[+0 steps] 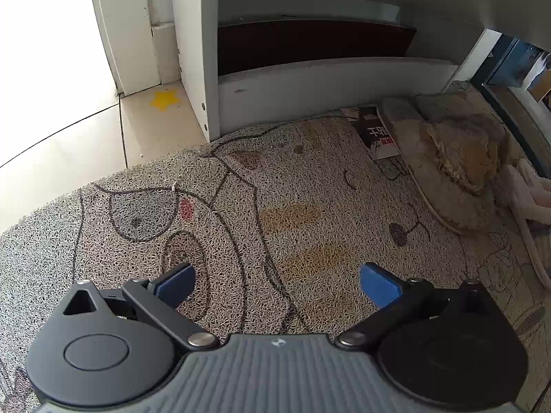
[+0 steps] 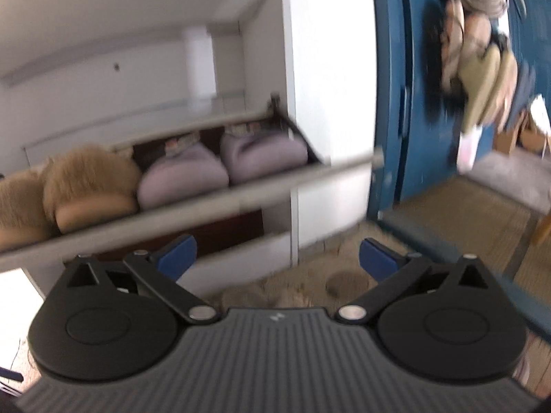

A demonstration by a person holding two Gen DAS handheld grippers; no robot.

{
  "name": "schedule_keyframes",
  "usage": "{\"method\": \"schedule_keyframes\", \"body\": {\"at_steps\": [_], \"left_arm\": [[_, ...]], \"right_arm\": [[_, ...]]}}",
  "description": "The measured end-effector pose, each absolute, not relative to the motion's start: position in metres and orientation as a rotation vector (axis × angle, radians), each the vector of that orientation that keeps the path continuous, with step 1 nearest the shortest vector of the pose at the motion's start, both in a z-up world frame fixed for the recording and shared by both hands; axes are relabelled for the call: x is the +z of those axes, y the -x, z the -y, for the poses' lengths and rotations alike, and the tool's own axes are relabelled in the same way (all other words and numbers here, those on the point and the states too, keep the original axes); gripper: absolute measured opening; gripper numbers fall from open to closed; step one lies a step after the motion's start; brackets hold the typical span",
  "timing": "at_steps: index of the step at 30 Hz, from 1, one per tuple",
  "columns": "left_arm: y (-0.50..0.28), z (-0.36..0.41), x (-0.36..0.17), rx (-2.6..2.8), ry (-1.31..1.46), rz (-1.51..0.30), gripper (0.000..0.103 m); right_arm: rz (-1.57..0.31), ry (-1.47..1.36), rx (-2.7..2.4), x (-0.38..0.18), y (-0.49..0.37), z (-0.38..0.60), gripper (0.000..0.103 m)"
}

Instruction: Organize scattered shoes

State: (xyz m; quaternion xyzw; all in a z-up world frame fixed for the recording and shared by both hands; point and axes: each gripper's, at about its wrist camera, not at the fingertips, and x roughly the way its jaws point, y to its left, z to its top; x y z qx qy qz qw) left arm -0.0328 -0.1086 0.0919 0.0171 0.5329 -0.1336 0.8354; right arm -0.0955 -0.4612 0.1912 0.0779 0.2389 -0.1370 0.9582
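Note:
In the left wrist view my left gripper [image 1: 277, 284] is open and empty above a patterned doormat [image 1: 241, 213]. A worn beige slipper [image 1: 451, 161] lies on the mat at the right, ahead of the gripper. The white shoe cabinet [image 1: 310, 69] stands behind the mat. In the blurred right wrist view my right gripper [image 2: 277, 256] is open and empty in front of the cabinet shelf [image 2: 172, 203]. On that shelf sit two furry tan slippers [image 2: 86, 186] at the left and two lilac slippers [image 2: 220, 168] beside them.
A black-and-white magazine [image 1: 377, 130] lies on the mat by the cabinet foot. A yellow star sticker [image 1: 165, 99] marks the tile floor at the left. A blue door [image 2: 413, 103] stands right of the cabinet, with bags hanging on it [image 2: 482, 69].

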Motion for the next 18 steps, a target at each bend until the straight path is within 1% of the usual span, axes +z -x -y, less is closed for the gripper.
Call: {"method": "schedule_keyframes", "body": {"at_steps": [4, 10, 18], "left_arm": [[0.031, 0.114, 0.087, -0.263, -0.049, -1.149, 0.103], [0.031, 0.125, 0.089, -0.258, -0.089, -1.131, 0.103], [0.034, 0.131, 0.09, -0.275, -0.087, -1.133, 0.103]], "right_arm": [[-0.56, -0.22, -0.256, 0.161, 0.099, 0.456, 0.103], [-0.673, -0.232, -0.256, 0.121, 0.107, 0.445, 0.103], [-0.657, -0.308, -0.279, 0.109, 0.116, 0.448, 0.103]]}}
